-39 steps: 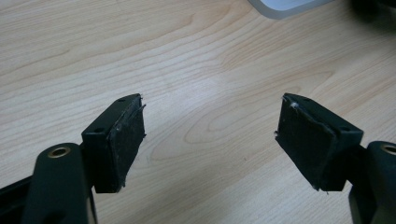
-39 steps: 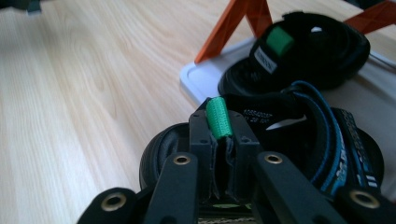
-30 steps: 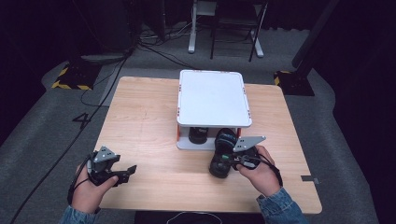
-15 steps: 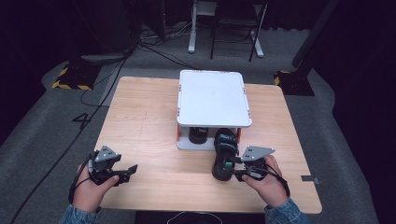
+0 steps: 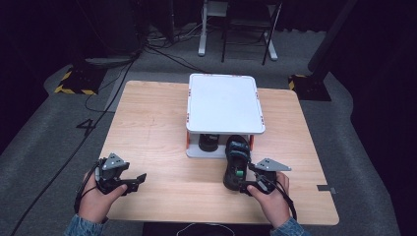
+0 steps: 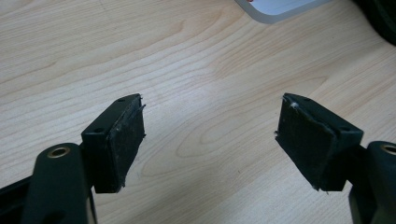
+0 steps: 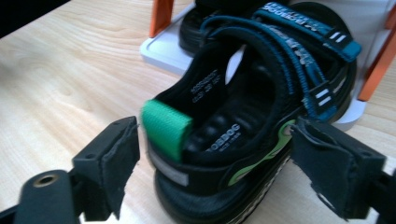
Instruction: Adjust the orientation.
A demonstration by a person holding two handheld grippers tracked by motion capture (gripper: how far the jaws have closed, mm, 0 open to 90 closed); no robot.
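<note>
Your right gripper has its jaws wide; they have just been opening, and the pads stand clear of the sandal on either side. The heel of the sandal sits between them, its green pull tab nearest the left pad. The sandal is black with teal straps and rests on its sole on the worktop, toe end pointing toward the white shelf.

In the high view your right gripper sits just behind the sandal, which lies just in front of the shelf's lower tier. A second dark shoe sits on that tier, under the top board.

Your left gripper has its jaws wide with nothing between them, above bare wood. In the high view it is held near the front left edge of the worktop, well apart from the sandal.
</note>
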